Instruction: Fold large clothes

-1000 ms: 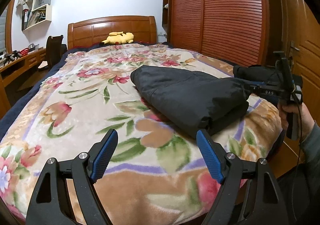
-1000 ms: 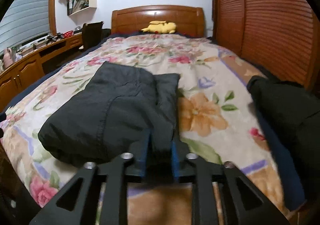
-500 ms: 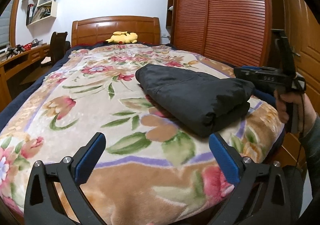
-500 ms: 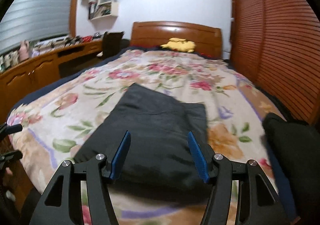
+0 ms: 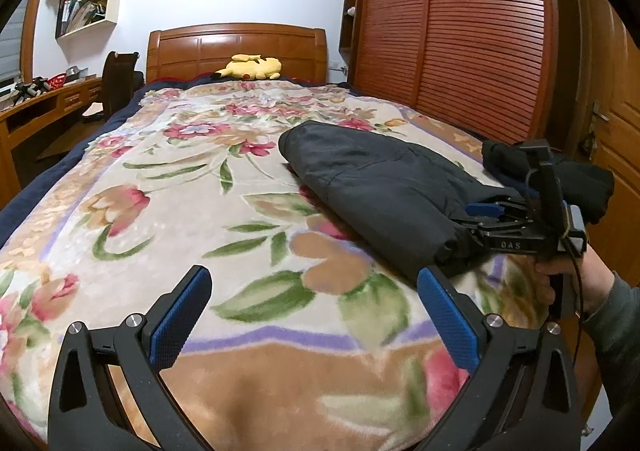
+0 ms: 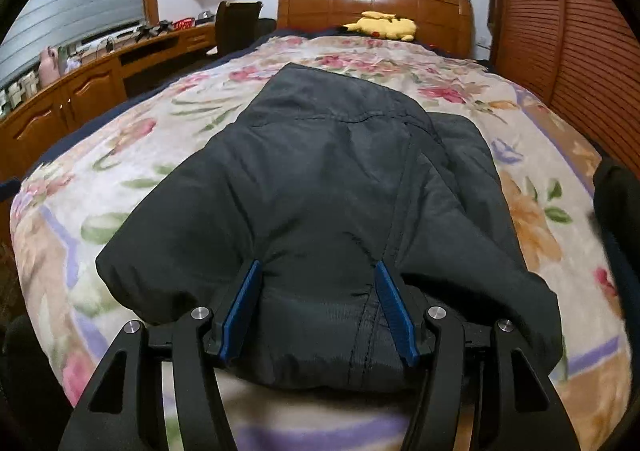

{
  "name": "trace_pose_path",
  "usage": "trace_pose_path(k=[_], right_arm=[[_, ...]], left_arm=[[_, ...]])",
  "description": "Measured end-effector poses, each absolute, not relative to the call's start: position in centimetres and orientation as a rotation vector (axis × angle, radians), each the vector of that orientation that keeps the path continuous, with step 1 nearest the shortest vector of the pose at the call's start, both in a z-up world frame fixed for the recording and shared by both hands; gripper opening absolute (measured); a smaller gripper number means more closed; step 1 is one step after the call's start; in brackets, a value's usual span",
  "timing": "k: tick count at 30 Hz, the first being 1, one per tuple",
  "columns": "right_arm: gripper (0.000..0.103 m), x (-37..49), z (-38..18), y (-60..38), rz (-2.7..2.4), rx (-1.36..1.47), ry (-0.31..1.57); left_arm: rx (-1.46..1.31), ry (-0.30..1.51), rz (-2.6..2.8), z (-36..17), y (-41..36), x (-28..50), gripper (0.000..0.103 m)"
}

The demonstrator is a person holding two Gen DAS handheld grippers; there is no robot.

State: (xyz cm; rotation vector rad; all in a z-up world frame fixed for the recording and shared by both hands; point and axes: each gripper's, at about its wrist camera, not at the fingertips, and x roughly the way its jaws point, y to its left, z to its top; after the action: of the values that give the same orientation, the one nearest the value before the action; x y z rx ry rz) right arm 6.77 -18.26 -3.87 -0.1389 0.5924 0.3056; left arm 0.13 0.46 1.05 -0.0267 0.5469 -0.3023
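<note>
The folded dark jacket (image 6: 332, 187) lies on the floral blanket (image 5: 168, 219) toward the foot of the bed, on the side nearer the slatted wardrobe doors (image 5: 460, 35). The right gripper (image 6: 318, 307) has its near hem between its blue pads (image 6: 240, 311); the jaws stand about half apart with the padded edge bulging between them, and whether the pads actually press on the cloth cannot be told. From the left wrist view the right gripper (image 5: 478, 217) reaches in level at the jacket's edge, with the person's hand (image 5: 560, 275) wrapped around its grip below and a grey sleeve (image 5: 616, 331) behind. The left gripper (image 5: 312, 315) hovers over the bare blanket at the foot of the bed, jaws spread wide, nothing between them, well apart from the jacket. A second dark garment (image 5: 560, 171) sits just beyond the right gripper at the bed's edge. A yellow plush toy (image 5: 250, 67) rests by the wooden headboard (image 5: 236, 47).
</note>
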Motion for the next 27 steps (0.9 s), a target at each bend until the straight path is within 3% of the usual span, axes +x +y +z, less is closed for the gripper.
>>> trace_pose_path(k=[18,27], right_arm=[[0.061,-1.7,-3.1,-23.2,0.174,-0.138,0.49],[0.061,-0.5,-4.0,-23.2,0.139,-0.103,0.523]], left_arm=[[-0.001,0.592,-0.39,-0.2,-2.4,8.7,0.103],[0.019,0.615,-0.396,0.0,-3.0,13.7,0.103]])
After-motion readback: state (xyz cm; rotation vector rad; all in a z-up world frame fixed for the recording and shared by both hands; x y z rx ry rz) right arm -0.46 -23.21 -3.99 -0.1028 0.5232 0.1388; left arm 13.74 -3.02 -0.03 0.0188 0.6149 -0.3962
